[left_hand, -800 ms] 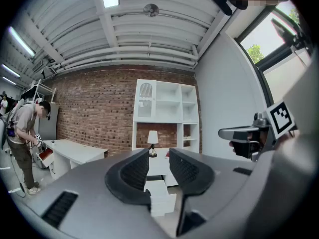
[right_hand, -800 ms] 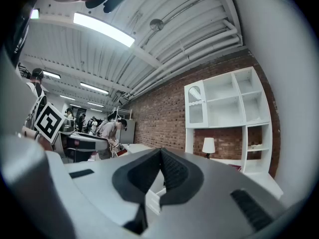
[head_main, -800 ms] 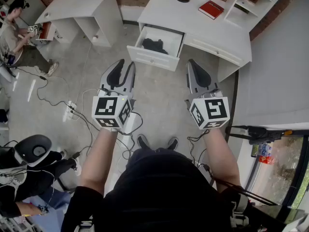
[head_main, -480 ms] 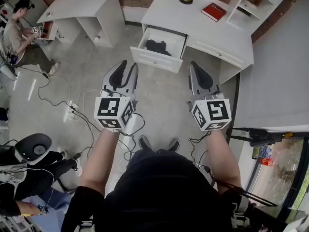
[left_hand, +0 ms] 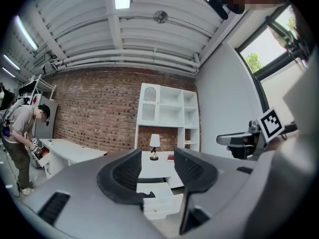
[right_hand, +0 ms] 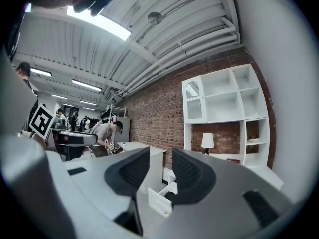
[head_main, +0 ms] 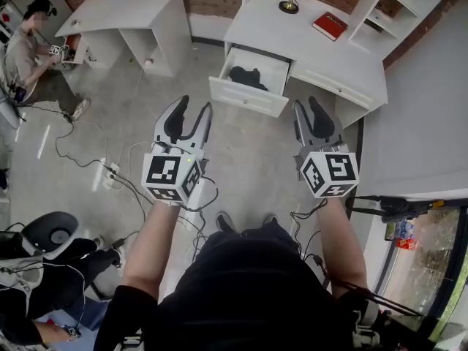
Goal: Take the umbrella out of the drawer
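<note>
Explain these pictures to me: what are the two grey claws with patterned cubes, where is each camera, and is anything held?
No robot: a person holds a two-jaw gripper in each hand; the marker cubes belong to them. The head view looks down from the person's head at the left gripper and right gripper above the floor. The other two views ride on each gripper and look along its jaws. Both grippers are open and hold nothing. Ahead stands a white desk with its drawer pulled open; a dark umbrella lies inside. A lamp and a red book sit on the desk.
</note>
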A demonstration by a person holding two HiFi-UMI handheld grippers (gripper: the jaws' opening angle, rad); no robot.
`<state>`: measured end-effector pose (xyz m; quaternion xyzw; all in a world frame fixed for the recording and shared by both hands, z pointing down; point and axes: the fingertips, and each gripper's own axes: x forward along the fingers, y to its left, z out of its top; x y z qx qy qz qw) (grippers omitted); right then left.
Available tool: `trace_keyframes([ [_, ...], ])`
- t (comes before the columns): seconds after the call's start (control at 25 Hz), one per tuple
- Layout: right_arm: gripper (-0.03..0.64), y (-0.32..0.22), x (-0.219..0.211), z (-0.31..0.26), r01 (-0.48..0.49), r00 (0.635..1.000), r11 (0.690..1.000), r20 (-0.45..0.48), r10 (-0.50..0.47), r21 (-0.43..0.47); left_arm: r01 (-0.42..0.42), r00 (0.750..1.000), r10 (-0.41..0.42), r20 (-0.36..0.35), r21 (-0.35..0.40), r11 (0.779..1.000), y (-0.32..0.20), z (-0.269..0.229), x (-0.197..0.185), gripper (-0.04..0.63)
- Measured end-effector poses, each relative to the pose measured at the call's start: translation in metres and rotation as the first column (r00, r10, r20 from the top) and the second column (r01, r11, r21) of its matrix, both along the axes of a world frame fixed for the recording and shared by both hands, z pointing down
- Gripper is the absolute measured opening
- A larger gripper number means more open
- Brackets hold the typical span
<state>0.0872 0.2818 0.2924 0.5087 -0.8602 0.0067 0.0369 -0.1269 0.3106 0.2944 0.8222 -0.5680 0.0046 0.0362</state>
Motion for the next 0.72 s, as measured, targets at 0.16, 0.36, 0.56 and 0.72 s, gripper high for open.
trace_keyframes([
  [0.16,0.148,-0.007,-0.012,0.005,-0.016,1.0,1.0,-0.024,0.015,-0.012,-0.031,0.999,0.031,-0.008,-0.024,0.999,-0.01,0.01,-0.017,0.214],
  [0.36,0.161,-0.029,-0.016,0.017,-0.017,0.998,1.0,-0.064,0.015,-0.024,-0.04,0.999,0.039,-0.033,-0.053,0.998,-0.034,0.028,-0.023,0.227],
  [0.56,0.164,-0.079,-0.012,0.042,0.002,0.999,0.998,-0.037,-0.004,-0.064,-0.039,0.999,0.038,-0.009,-0.071,0.997,-0.068,0.041,-0.02,0.229],
  [0.72,0.169,-0.13,-0.014,0.065,0.038,0.999,0.995,-0.008,-0.039,-0.093,-0.012,0.999,0.014,0.028,-0.092,0.996,-0.103,0.051,-0.023,0.229],
])
